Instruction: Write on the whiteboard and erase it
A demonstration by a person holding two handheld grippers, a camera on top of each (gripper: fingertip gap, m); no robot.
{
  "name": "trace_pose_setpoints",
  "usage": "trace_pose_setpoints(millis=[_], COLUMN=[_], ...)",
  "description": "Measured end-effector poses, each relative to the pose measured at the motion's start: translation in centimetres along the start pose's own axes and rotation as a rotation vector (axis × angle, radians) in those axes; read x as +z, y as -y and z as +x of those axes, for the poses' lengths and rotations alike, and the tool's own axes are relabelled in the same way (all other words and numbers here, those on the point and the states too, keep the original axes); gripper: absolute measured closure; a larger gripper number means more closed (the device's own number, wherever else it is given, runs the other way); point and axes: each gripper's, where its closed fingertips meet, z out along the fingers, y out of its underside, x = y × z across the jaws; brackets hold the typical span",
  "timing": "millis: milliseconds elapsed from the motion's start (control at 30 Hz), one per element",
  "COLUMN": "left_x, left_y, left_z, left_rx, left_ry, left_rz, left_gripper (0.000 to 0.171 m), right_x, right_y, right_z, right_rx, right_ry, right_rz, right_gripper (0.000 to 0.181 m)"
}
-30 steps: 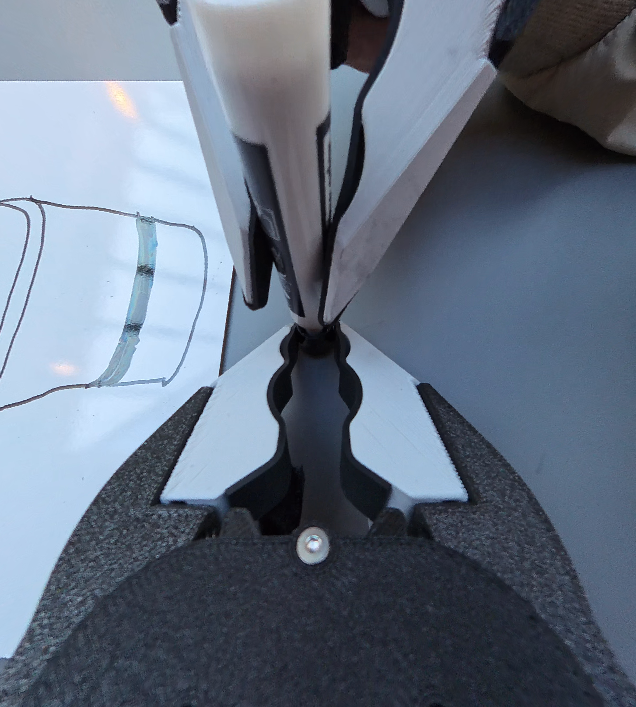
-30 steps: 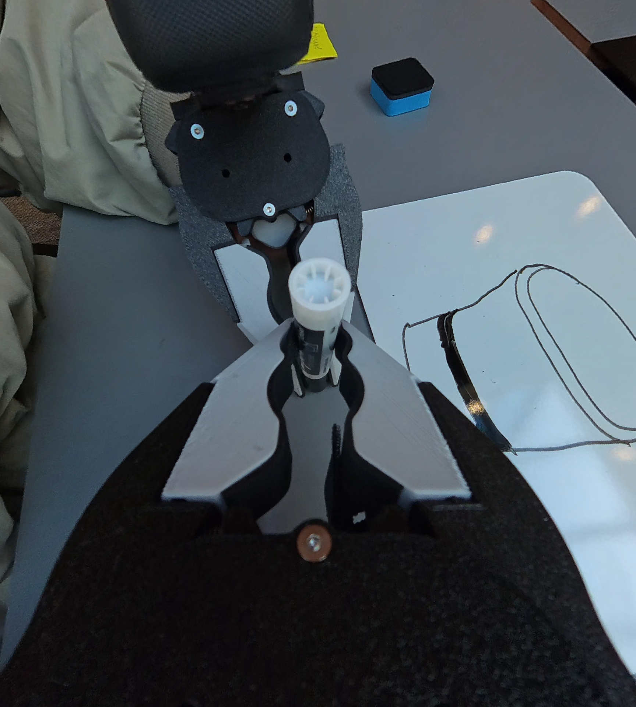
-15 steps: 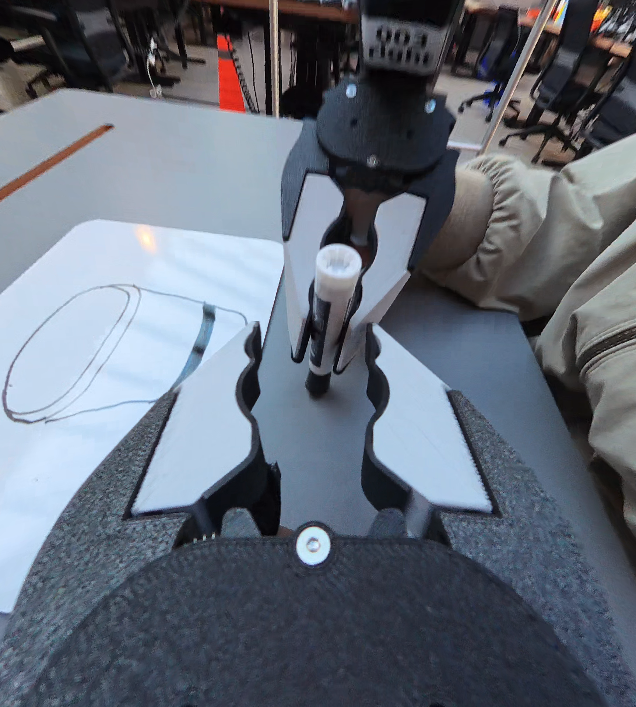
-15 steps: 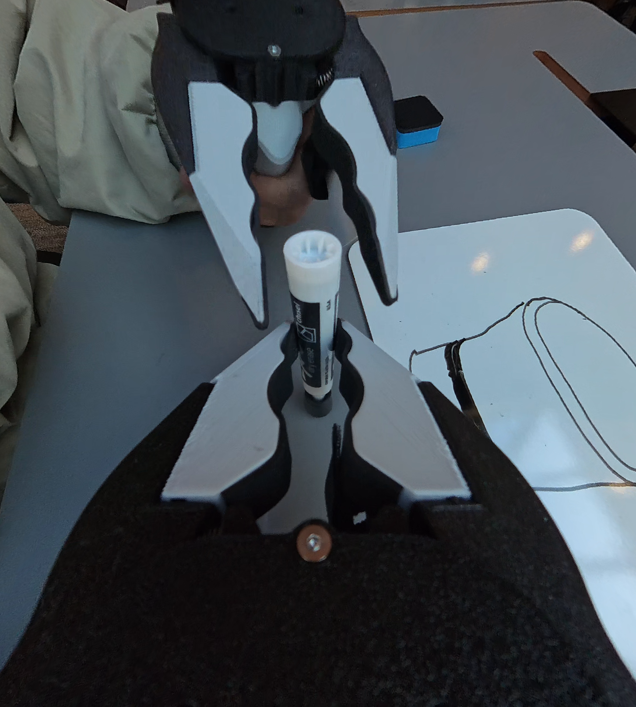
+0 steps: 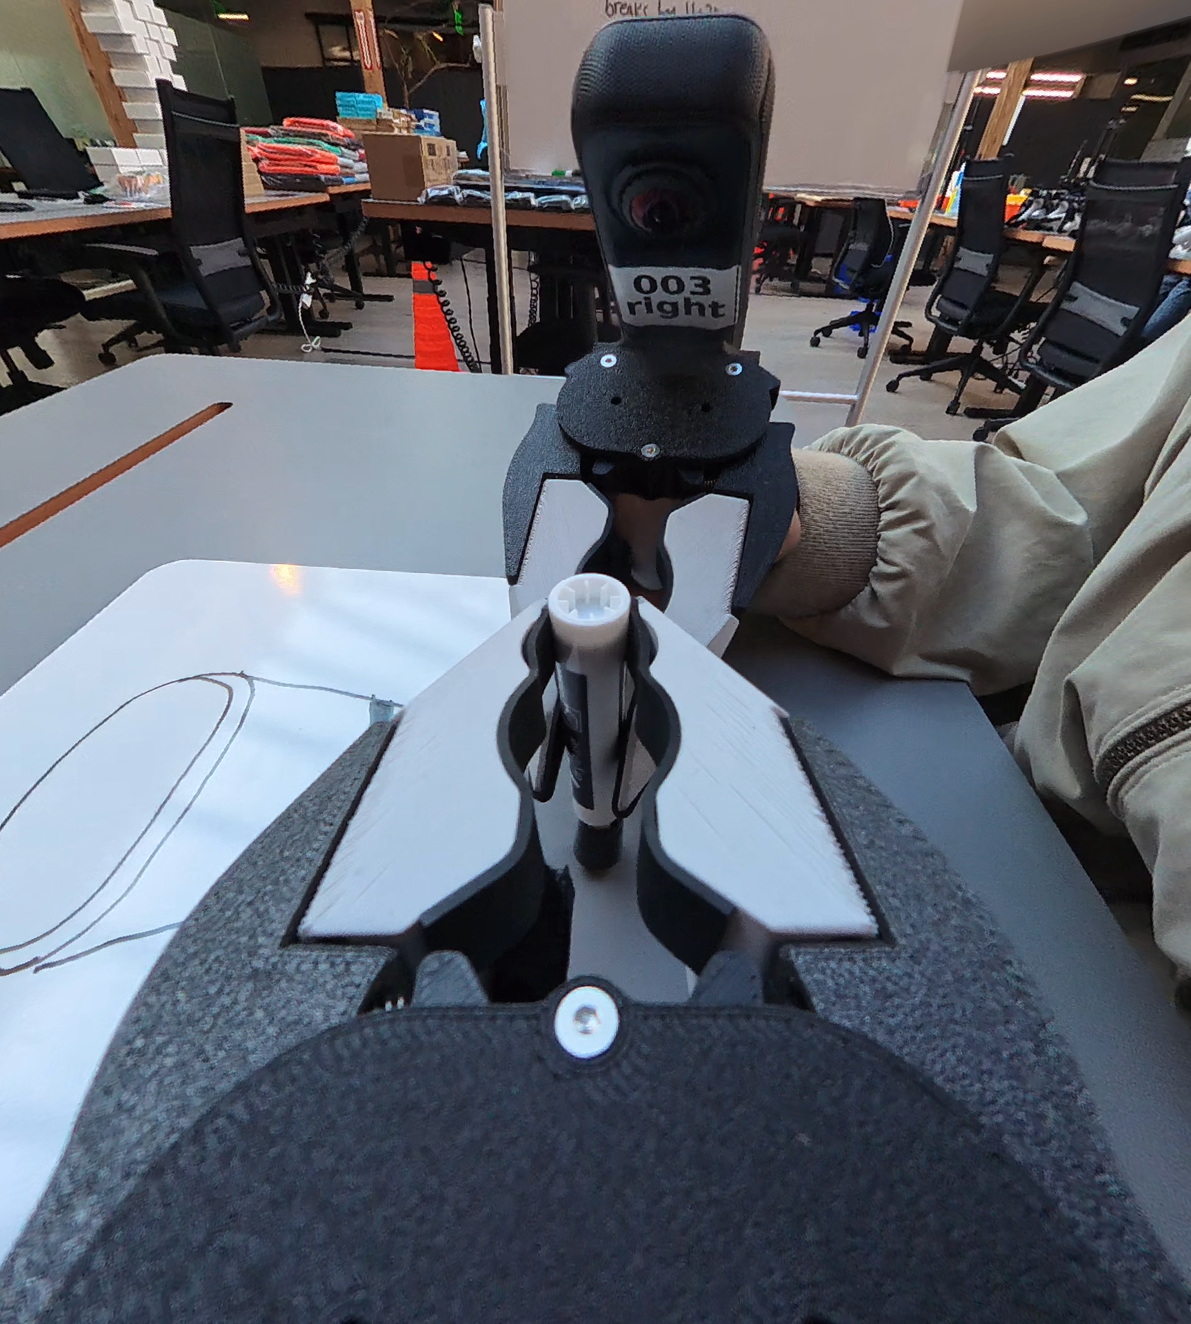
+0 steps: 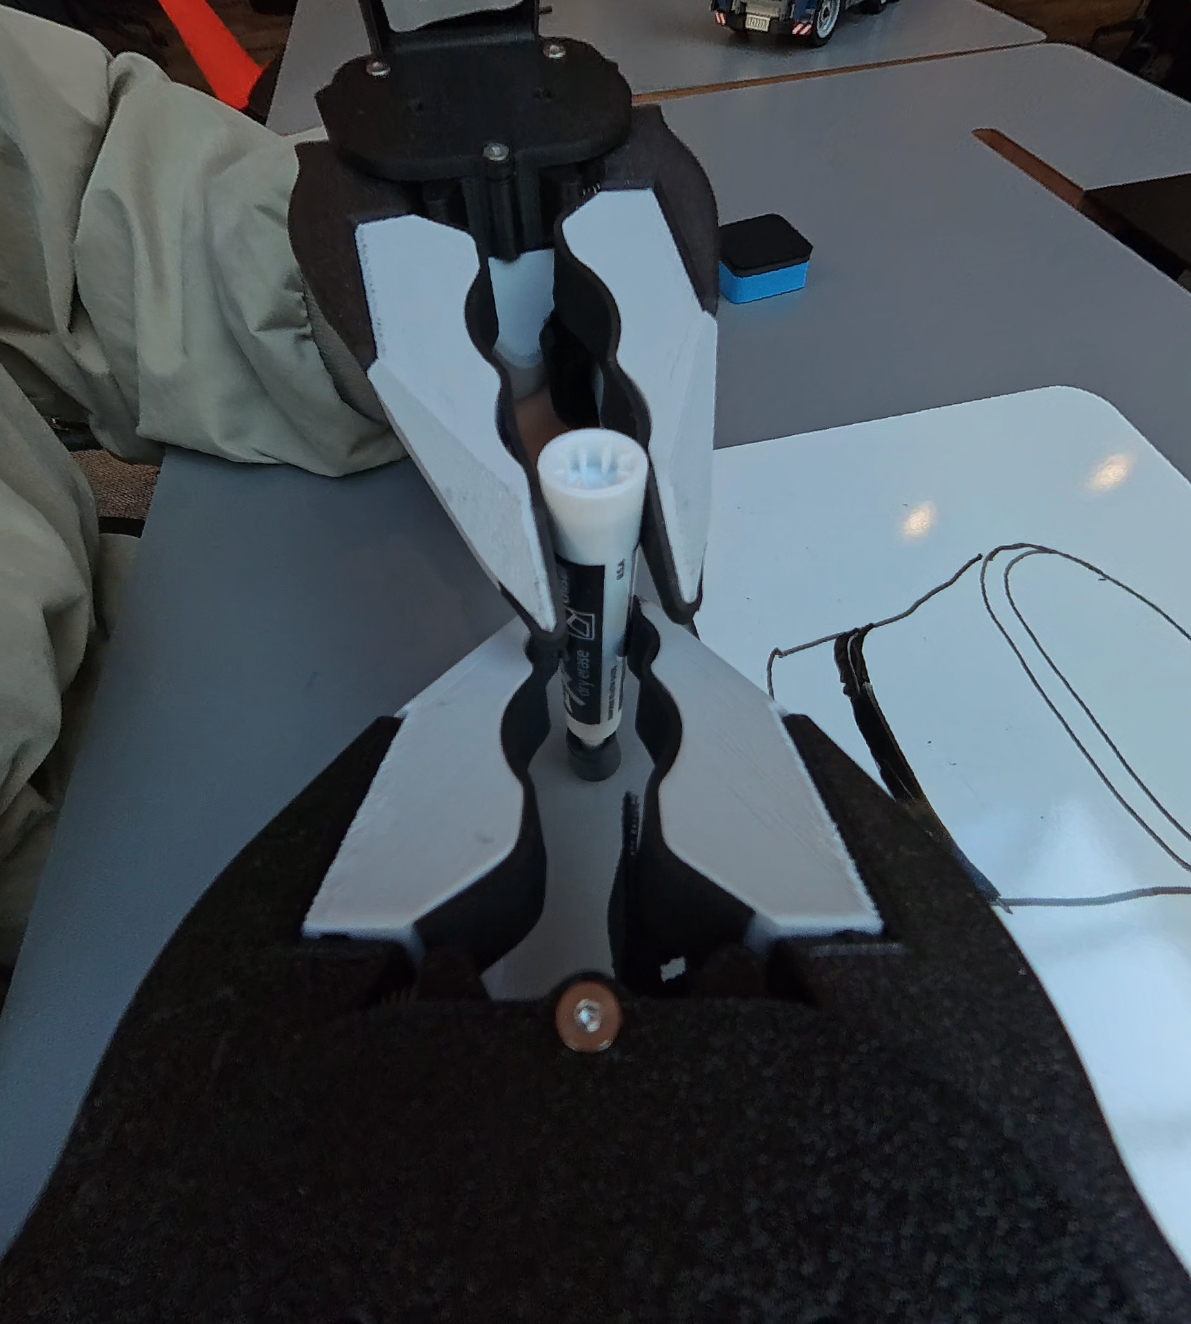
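A white marker (image 5: 589,645) with a black label stands upright, its black end on the grey table (image 5: 291,444). My left gripper (image 5: 594,630) is shut on the marker's white upper part. My right gripper (image 6: 592,637) is shut on the marker's labelled body (image 6: 596,666), lower down. In the left wrist view the right gripper (image 5: 589,792) faces me, its fingertips under mine. In the right wrist view the left gripper (image 6: 610,620) comes down from above, just over my fingertips.
A whiteboard (image 5: 220,645) with a black line drawing lies flat beside the marker; it also shows in the right wrist view (image 6: 936,501). A blue and black eraser (image 6: 764,261) sits farther back. Beige sleeves (image 5: 1008,573) flank both grippers.
The left gripper let go at the marker's black end, lifted, opened, then moved in and shut on the marker's white top. The right gripper kept its hold on the marker.
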Motion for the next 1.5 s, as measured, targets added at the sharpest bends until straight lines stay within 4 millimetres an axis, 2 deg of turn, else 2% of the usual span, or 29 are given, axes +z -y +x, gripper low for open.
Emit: trace_pose_setpoints(millis=[167,200,333,500,567,633,700,733,800,867,933,1000,1067,1167,1233,1333,1433,1500], left_x=[0.4,0.6,0.7,0.9,0.5,-1.0,-3.1,-4.1,-6.1,-7.9,-9.4,-10.9,-13.1,-17.8,-21.0,-25.2,-28.2,-28.8], left_y=[-0.1,-0.3,-0.8,-0.7,-0.3,1.1,1.2,0.5,-1.4,-3.6,-5.3,-6.0,-6.4,-7.9,-8.9,-10.6,-11.8,-12.6], left_z=[0.1,0.3,0.5,-0.1,-1.2,-2.2,-3.4,-3.9,-5.1,-6.1,-6.4,-6.4,-6.9,-8.7,-10.4,-13.3,-16.0,-17.3], left_rx=[0.024,0.040,0.053,0.000,-0.027,-0.032,-0.032,-0.037,-0.059,-0.100,-0.140,-0.165,-0.181,-0.261,-0.330,-0.388,-0.450,-0.509], left_ry=[-0.007,-0.009,0.005,-0.014,0.038,0.093,0.167,0.207,0.312,0.426,0.505,0.566,0.679,0.882,1.018,1.178,1.264,1.260], left_rz=[-0.002,-0.015,-0.009,-0.035,-0.042,-0.001,-0.028,-0.068,-0.152,-0.222,-0.280,-0.313,-0.334,-0.377,-0.387,-0.432,-0.475,-0.481], left_gripper=[0.151,0.153,0.151,0.152,0.150,0.125,0.126,0.127,0.128,0.128,0.128,0.127,0.126,0.118,0.107,0.095,0.088,0.088], right_x=[-0.2,-0.1,-0.1,-0.1,-0.5,-2.5,-6.1,-8.3,-13.0,-17.0,-19.2,-19.8,-19.4,-19.0,-19.1,-18.9,-18.6,-18.6], right_y=[-0.1,-1.1,-0.7,-0.6,-0.4,0.2,-0.2,-1.0,-4.1,-8.6,-12.5,-15.0,-16.3,-15.5,-15.9,-15.6,-14.8,-13.3], right_z=[-0.1,-0.1,-0.2,0.4,1.5,3.0,6.0,7.6,11.3,13.6,15.5,16.7,17.6,18.4,18.5,18.6,18.4,18.7], right_rx=[0.005,0.002,0.003,0.042,0.076,0.156,0.242,0.296,0.378,0.430,0.489,0.557,0.570,0.600,0.588,0.608,0.593,0.513], right_ry=[0.002,0.004,0.005,-0.003,-0.044,-0.065,-0.173,-0.232,-0.419,-0.509,-0.526,-0.512,-0.489,-0.495,-0.504,-0.510,-0.508,-0.546], right_rz=[0.019,-0.027,0.018,0.018,0.031,0.058,-0.003,-0.077,-0.307,-0.604,-0.795,-0.889,-0.910,-0.814,-0.801,-0.688,-0.569,-0.465], right_gripper=[0.163,0.161,0.163,0.163,0.163,0.163,0.163,0.163,0.163,0.163,0.163,0.163,0.165,0.163,0.161,0.151,0.131,0.132])
